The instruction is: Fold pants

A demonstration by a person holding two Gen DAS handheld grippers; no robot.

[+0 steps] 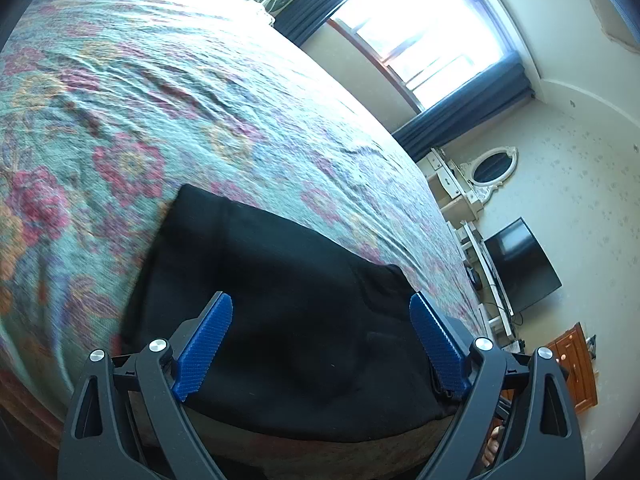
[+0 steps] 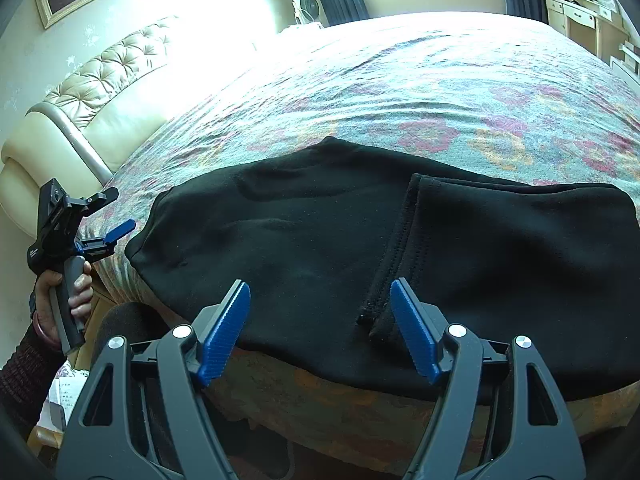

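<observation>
Here, pants (image 2: 320, 232) below right hand-held gripper (image 2: 320, 328)

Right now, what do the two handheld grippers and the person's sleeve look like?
Both grippers have black angular arms with silver round bolts and ridged blue pads. The left gripper, seen from the right wrist view, has a boxy black camera block on top and a grey handle. The hand wears a dark knitted sleeve and a pinkish bangle.
</observation>
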